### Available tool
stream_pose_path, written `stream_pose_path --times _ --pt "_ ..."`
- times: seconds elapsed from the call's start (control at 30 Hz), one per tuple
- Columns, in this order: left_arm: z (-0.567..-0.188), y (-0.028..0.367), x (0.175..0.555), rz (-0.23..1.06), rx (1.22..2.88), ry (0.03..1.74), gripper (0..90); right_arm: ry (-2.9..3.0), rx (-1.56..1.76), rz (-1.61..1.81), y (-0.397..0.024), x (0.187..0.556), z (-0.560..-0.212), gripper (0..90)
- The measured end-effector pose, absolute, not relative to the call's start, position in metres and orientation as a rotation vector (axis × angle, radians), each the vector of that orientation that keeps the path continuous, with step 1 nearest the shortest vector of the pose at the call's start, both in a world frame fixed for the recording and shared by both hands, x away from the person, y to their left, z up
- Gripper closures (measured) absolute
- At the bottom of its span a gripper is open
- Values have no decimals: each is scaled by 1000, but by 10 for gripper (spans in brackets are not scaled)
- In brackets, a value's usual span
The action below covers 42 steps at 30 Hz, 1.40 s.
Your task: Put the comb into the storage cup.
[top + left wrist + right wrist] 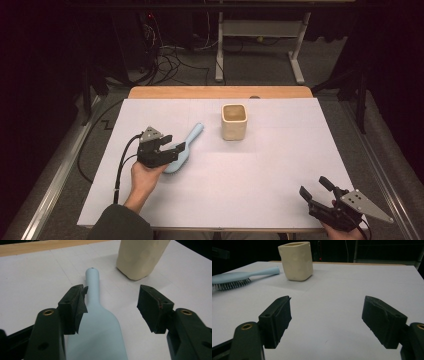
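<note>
Spread fingers (75, 307) of left gripper (169, 149) level over pale blue hairbrush (186, 145), nothing pinched.

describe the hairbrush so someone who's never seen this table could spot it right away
On the white sheet covering the table, look at the left half, just left of the cream square cup. The hairbrush lies flat there, bristles down, its slim handle pointing up toward the cup, under the open left gripper. It is the one pale blue thing on the table.
</note>
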<state>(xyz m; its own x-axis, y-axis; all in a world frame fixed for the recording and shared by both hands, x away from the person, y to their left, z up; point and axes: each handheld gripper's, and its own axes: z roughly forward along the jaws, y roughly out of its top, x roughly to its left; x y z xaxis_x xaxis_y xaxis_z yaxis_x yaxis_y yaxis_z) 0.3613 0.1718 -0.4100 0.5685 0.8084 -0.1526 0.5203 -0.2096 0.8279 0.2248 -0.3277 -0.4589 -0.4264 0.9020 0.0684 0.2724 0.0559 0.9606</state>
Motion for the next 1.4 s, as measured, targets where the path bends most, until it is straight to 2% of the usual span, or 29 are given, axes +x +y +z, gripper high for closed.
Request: stream_pose_path --times 0.93,1.23,1.4 --pt "-391 141 403 326 2023 1164 499 1763 1173 1398 -328 225 -459 240" --pt "-395 144 421 252 2038 1253 618 1764 1178 1401 -327 226 -459 240" --pt "-388 139 426 259 2074 1259 685 1767 1177 1400 -327 226 -459 240"
